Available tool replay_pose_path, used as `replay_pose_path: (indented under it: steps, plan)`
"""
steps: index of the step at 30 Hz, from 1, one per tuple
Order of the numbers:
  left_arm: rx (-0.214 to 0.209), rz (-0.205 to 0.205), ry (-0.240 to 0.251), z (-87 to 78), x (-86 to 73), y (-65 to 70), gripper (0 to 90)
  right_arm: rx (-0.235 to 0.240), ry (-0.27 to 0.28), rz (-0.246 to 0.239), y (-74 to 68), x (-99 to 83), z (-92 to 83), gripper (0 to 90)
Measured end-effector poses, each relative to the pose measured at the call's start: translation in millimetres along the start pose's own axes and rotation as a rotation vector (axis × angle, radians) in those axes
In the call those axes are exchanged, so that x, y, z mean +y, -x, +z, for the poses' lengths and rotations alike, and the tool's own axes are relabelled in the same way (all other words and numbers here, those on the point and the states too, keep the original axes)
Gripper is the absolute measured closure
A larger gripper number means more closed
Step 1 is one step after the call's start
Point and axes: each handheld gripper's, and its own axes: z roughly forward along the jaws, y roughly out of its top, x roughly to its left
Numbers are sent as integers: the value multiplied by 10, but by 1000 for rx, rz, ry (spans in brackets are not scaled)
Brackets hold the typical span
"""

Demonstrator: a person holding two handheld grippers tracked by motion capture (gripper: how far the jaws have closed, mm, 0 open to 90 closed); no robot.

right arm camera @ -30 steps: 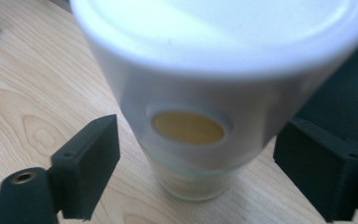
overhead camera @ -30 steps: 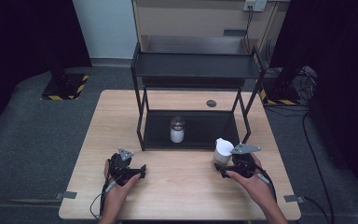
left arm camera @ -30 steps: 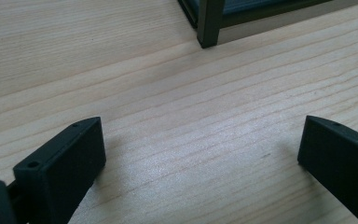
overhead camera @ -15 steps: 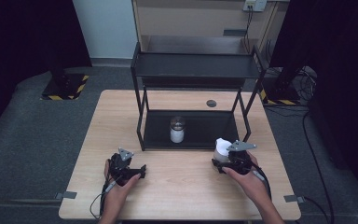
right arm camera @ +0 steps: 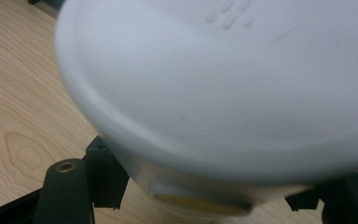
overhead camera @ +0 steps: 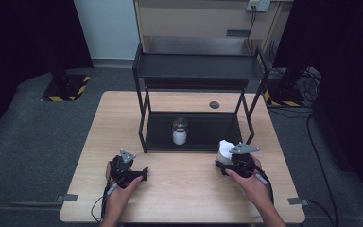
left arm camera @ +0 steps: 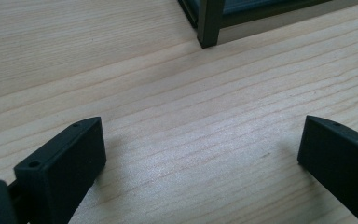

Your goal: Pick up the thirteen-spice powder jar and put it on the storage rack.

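Right gripper view is showing a white-lidded cup (right arm camera: 242,93) sitting between the jaws, which have just been closing and are now pressing on its body below the lid. It is probably light and thin-walled, so a hard squeeze could dent it; the lid looks smooth and may slip, so gripping the body just under the rim seems the safer hold. In the high view the cup (overhead camera: 224,149) is standing on the table (overhead camera: 184,198), just in front of the rack's (overhead camera: 196,71) right front leg, with the right gripper (overhead camera: 230,163) wrapping it. Left of the rack's front, the left gripper (overhead camera: 139,174) is resting with jaws gaping wide and empty. A jar (overhead camera: 180,131) is sitting on the rack's lower shelf.
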Motion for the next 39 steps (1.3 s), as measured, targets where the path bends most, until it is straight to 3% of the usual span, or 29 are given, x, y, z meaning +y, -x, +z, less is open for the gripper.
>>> replay_pose_path:
  steps: [5,13,25,39]
  plan:
    - [0,0,0,-1,-1,1,0,1,12,-2,-19,3,-18,311]
    - [1,-1,0,-3,-3,4,0,5,18,1,-45,157,-53,311]
    - [0,-1,1,-2,-4,4,0,-29,11,55,-4,327,25,311]
    - [0,-1,1,-2,-3,4,0,-52,10,84,-40,548,157,311]
